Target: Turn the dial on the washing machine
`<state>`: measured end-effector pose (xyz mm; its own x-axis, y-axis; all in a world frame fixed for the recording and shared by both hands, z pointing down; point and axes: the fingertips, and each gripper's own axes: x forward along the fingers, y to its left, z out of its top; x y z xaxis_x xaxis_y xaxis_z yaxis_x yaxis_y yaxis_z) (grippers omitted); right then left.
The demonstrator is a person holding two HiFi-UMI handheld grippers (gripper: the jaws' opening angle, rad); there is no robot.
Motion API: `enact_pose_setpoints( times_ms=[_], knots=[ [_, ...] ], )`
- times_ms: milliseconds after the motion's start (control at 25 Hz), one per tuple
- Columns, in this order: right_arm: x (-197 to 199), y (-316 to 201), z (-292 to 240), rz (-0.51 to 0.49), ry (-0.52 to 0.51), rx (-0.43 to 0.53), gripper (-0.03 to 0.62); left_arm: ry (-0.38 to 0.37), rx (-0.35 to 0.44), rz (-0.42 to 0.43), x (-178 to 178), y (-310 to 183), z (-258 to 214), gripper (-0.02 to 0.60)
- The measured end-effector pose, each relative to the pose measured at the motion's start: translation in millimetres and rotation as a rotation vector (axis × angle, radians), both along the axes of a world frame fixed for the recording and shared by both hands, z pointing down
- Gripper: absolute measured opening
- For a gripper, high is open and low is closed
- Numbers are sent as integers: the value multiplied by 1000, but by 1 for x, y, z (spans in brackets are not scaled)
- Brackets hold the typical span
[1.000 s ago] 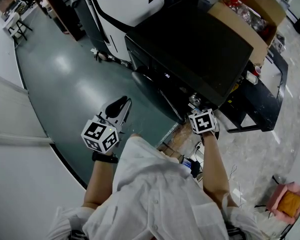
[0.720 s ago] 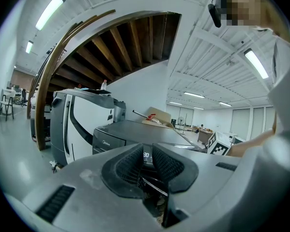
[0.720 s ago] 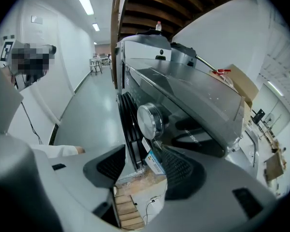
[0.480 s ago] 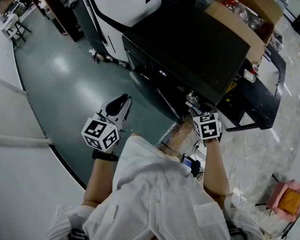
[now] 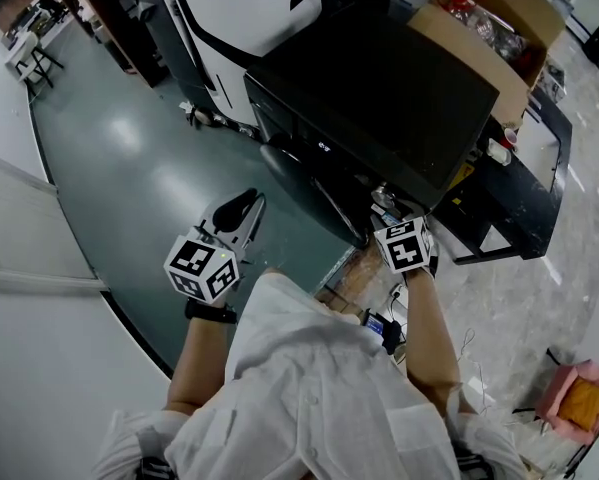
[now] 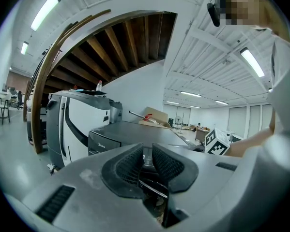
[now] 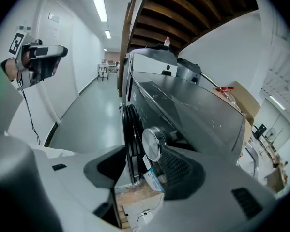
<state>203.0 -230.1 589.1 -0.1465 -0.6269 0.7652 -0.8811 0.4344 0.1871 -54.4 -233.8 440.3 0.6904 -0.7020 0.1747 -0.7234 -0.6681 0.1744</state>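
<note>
The dark front-loading washing machine (image 5: 379,88) stands ahead of me, its round door (image 5: 299,173) facing the teal floor. In the right gripper view its silver dial (image 7: 152,143) shows on the front panel. My right gripper (image 7: 142,161) is open, and the dial sits just ahead of the jaws, close beside the right pad (image 7: 176,168); I cannot tell if they touch. From the head view the right gripper (image 5: 394,218) is at the machine's front corner, under its marker cube. My left gripper (image 5: 241,208) hangs apart over the floor, jaws nearly together on nothing (image 6: 148,158).
A cardboard box (image 5: 489,28) of goods stands past the washer, and a white-and-black machine (image 5: 249,8) stands to its left. A low black stand (image 5: 524,198) is at the right. A wooden pallet (image 5: 354,278) and cables lie under the washer's corner. A pink box (image 5: 574,398) sits at lower right.
The right gripper's marker cube dipped a little toward me and rolled, then came back up beside the dial. The left gripper barely moved.
</note>
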Motion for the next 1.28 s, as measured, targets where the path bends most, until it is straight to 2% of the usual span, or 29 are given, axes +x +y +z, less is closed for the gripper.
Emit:
enact_pose_setpoints(
  times_ms=[840, 1280],
  knots=[
    [4, 5, 13, 65, -9, -92, 248, 11, 0, -2, -7, 5, 2, 60],
    [3, 4, 11, 76, -26, -74, 245, 18, 5, -9, -13, 8, 1, 60]
  ],
)
